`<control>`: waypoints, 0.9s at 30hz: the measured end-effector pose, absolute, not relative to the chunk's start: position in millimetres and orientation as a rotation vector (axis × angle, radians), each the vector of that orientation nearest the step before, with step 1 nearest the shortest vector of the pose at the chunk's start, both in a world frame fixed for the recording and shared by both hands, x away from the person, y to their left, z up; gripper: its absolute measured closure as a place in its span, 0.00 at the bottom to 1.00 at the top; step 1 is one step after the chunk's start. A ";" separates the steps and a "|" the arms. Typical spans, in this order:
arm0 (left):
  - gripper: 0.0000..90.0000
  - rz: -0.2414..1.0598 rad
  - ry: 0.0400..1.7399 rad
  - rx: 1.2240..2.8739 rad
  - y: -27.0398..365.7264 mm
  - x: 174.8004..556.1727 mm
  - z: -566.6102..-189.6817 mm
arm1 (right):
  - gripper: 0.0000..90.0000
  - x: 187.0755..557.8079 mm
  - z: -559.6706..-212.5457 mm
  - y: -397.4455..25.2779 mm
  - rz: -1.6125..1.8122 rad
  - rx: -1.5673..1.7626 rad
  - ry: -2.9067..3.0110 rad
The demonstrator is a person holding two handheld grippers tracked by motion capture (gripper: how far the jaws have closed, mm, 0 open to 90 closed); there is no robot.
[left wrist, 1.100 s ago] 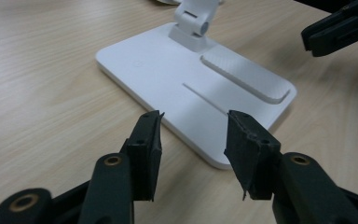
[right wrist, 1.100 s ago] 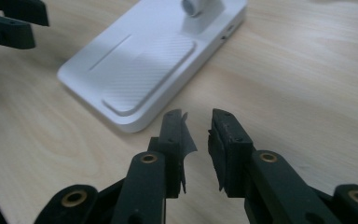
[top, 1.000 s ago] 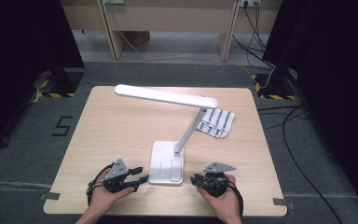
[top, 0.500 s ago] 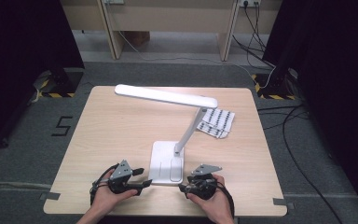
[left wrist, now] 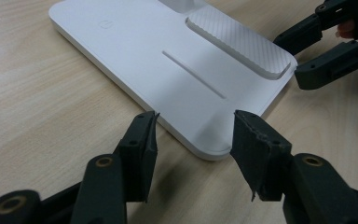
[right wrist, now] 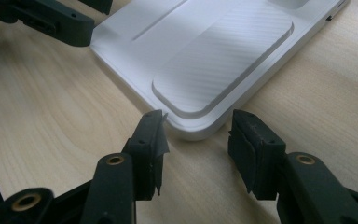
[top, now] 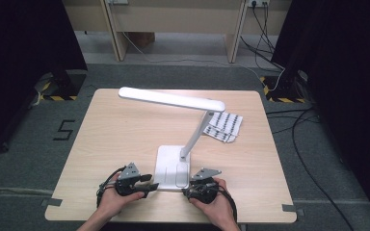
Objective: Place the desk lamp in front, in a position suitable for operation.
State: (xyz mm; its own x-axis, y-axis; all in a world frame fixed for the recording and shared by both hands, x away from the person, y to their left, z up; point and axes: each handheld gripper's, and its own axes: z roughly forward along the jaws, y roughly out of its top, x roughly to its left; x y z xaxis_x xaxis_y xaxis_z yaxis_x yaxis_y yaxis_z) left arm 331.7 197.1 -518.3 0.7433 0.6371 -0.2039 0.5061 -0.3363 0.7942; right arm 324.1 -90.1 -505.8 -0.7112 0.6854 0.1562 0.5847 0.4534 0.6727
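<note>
Lamp (top: 173, 166) looks top-heavy with a slick, stiff base; both grippers' fingers (left wrist: 142, 144) open at its near corners.

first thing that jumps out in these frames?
The white desk lamp mid-table, its long head stretched toward the left over the wood. Then the left gripper and right gripper, both open, each aimed at a near corner of the lamp base from either side. Behind the lamp stem, a spotted cloth lies flat on the table.
</note>
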 end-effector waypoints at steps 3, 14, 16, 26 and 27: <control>0.55 0.159 0.852 2.015 194.4 332.2 -520.1 | 0.61 325.5 -505.9 -90.4 1.114 1.128 2.568; 0.54 0.176 0.844 2.020 194.2 331.0 -519.7 | 0.60 326.9 -495.6 -102.7 1.145 1.101 2.546; 0.52 0.194 0.846 1.996 196.6 332.5 -516.8 | 0.57 344.6 -481.6 -129.7 1.126 1.170 2.430; 0.40 0.247 0.842 1.974 197.9 334.4 -512.4 | 0.40 437.7 -478.8 -175.3 0.856 1.219 2.239; 0.38 0.250 0.848 1.970 198.0 334.3 -512.3 | 0.38 446.7 -479.1 -175.7 0.840 1.223 2.217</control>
State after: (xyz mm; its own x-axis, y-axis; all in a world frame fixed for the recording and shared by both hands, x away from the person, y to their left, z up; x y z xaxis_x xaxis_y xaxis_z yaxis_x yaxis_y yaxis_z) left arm 334.3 198.0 -512.3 0.7390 0.6538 -0.1623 0.4609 -0.3150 0.8296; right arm 446.7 -175.7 -479.1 -0.4925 0.8638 -0.1065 0.5764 0.4153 0.7037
